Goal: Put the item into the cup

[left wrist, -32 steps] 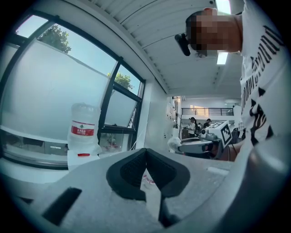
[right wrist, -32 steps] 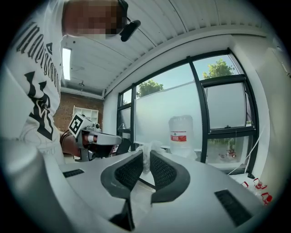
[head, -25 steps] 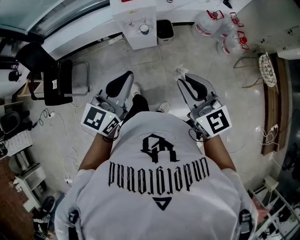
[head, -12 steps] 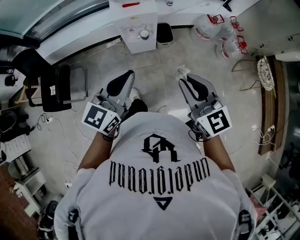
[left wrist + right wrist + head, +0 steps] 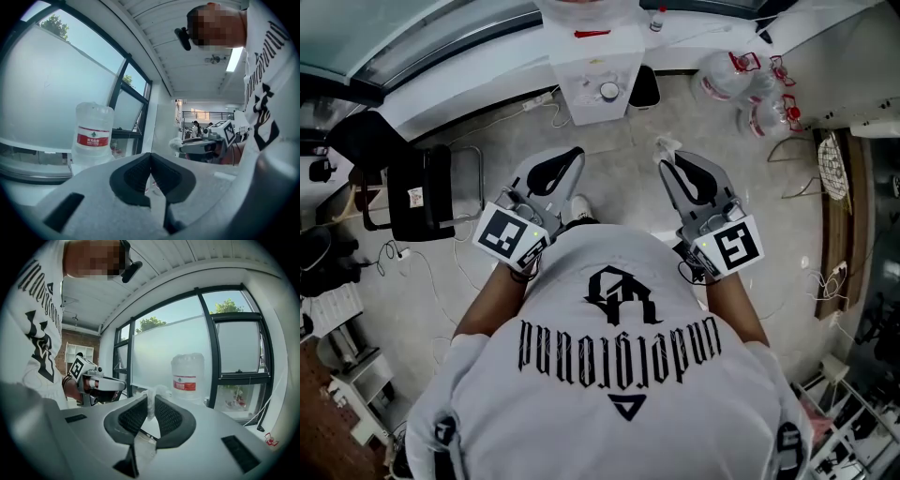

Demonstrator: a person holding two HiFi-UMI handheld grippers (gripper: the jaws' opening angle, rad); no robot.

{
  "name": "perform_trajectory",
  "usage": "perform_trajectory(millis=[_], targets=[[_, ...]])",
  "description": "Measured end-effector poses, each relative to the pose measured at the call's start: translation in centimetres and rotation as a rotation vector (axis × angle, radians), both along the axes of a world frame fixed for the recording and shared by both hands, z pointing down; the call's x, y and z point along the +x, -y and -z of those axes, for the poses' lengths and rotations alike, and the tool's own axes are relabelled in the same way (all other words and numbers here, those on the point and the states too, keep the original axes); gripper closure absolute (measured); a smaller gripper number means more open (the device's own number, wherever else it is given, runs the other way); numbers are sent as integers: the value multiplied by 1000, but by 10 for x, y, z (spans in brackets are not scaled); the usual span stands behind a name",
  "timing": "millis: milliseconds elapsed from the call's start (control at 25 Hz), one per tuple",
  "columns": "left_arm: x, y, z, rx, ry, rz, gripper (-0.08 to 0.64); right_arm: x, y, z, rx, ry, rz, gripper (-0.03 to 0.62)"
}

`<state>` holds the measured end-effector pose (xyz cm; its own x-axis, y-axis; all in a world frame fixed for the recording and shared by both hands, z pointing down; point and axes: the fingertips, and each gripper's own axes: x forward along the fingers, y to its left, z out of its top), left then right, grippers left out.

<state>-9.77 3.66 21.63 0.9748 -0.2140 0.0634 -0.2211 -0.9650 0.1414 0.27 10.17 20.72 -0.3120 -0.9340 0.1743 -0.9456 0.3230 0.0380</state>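
In the head view the two grippers are held out in front of the person's white T-shirt (image 5: pixel 614 375), above a pale tiled floor (image 5: pixel 609 164). The left gripper (image 5: pixel 564 163) is seen at 11 o'clock and the right gripper (image 5: pixel 675 167) at 1 o'clock, well apart from each other. The left gripper's jaws are pressed together with nothing between them, as is shown in the left gripper view. The right gripper's jaws are clamped on the item (image 5: pixel 154 391) — a small crumpled piece of pale, partly clear material whose top sticks out past the jaw tips. The item is thus carried in the air, well apart from the cup (image 5: pixel 608 91), which is seen from above as a small round rim standing on a small white worktop (image 5: pixel 581 70) at 12 o'clock, beyond both grippers. A black bin (image 5: pixel 645 86) is set just beside that worktop on the floor. A red object (image 5: pixel 591 33) lies on a white ledge farther back. Several large water bottles (image 5: pixel 750 80) with red handles are grouped on the floor at 1 o'clock, and a black chair (image 5: pixel 417 183) stands at 9 o'clock. In both gripper views a large water bottle with a red label (image 5: pixel 92 136) is seen before tall windows — upright, beyond the jaws.
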Motion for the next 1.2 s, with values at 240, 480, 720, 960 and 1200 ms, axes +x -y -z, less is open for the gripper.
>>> perform_trajectory(millis=[240,480,720,960,1200], targets=[[-21,39,0,-5,-2,-22,545,-27,46,3,-4,6,3,539],[-27,58,-10,-30,10,-30,545,-39,70,-4,-28,10,13,538],[-17,68,-15,-38,27,5,545,-21,82,-9,-27,18,32,539],[6,78,-9,-30,29,71,545,8,99,-6,-19,39,88,538],[39,86,-8,-29,33,134,545,49,111,-7,-30,50,141,540]])
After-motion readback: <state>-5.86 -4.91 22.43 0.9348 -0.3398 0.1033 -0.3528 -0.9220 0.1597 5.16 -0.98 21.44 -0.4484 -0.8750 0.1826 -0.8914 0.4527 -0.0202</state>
